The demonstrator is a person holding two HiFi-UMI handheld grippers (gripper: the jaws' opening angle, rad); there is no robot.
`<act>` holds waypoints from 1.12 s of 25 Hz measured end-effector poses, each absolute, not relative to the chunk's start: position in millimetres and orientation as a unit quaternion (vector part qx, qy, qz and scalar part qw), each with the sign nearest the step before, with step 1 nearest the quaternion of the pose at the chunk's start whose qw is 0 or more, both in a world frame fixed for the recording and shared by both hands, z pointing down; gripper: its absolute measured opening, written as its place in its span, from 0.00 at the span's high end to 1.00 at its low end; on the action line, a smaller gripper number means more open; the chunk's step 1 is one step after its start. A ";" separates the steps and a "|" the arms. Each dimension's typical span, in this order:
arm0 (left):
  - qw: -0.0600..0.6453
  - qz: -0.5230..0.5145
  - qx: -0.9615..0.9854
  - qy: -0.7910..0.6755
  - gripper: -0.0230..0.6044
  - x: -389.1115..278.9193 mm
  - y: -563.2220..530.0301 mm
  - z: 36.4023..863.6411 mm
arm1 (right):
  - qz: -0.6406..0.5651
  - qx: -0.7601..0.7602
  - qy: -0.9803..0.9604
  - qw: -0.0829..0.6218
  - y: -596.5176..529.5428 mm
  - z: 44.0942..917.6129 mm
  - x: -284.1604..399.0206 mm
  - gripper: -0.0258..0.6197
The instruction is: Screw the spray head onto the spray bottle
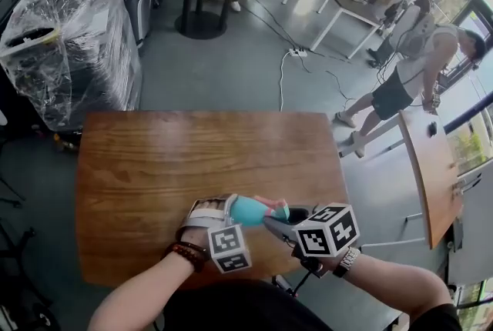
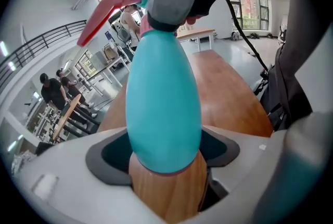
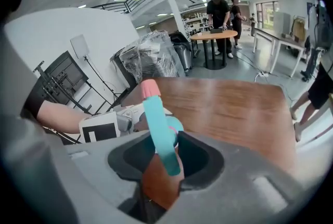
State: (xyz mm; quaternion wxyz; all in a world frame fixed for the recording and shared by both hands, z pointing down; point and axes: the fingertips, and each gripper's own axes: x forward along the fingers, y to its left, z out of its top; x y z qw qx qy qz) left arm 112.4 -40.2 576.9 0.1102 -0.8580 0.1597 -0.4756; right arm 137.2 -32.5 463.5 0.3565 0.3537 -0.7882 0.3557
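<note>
I'm wearing a dark bead bracelet (image 1: 185, 252) on my left wrist, a silvery watch (image 1: 347, 262) on my right and a black top (image 1: 231, 308). The grey left gripper (image 1: 235, 212) and right gripper (image 1: 283, 220) are carrying black-and-white marker cubes (image 1: 328, 230).

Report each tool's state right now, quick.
Left tool: closed on the teal spray bottle.
Right tool: closed on the spray head.

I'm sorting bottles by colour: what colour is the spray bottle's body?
Teal. The spray bottle shows best in the left gripper view.
</note>
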 end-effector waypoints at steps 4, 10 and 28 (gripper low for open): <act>0.084 -0.459 -0.870 0.160 0.30 116.9 -45.0 583.2 | 0.304 0.363 -0.809 0.348 -41.4 453.4 137.5 0.75; -0.002 -0.401 -0.896 0.193 0.29 117.8 -67.3 597.3 | 0.261 0.403 -0.822 0.306 -57.7 426.7 157.9 0.71; -0.057 -0.330 -0.908 0.253 0.29 144.0 -125.0 636.7 | 0.249 0.441 -0.808 0.302 -37.2 449.6 201.6 0.71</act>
